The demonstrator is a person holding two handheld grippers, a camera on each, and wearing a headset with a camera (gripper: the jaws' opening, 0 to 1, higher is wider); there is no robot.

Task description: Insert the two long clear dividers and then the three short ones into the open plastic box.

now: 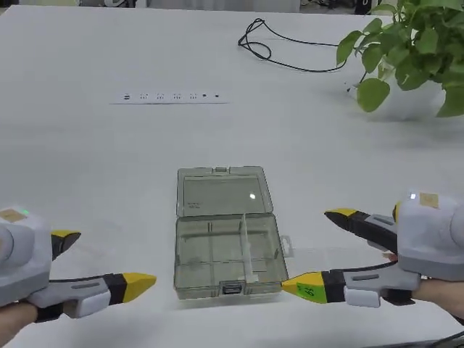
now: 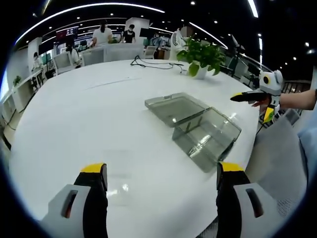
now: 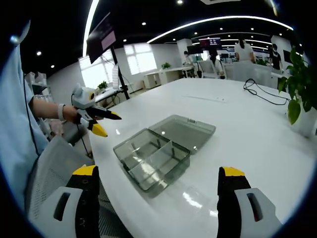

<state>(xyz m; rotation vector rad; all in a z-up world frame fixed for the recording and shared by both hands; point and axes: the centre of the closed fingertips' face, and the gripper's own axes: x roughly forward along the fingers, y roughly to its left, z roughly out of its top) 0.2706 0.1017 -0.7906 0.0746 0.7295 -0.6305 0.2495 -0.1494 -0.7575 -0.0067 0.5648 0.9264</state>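
Now the smoky clear plastic box (image 1: pixel 217 250) lies open between my left gripper (image 1: pixel 109 259) and right gripper (image 1: pixel 312 250), both wide and empty; the right one sits nearer, beside its front corner

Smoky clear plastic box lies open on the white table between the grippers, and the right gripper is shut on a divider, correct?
No: the right gripper is open and empty, per the right gripper view. The rest stands.
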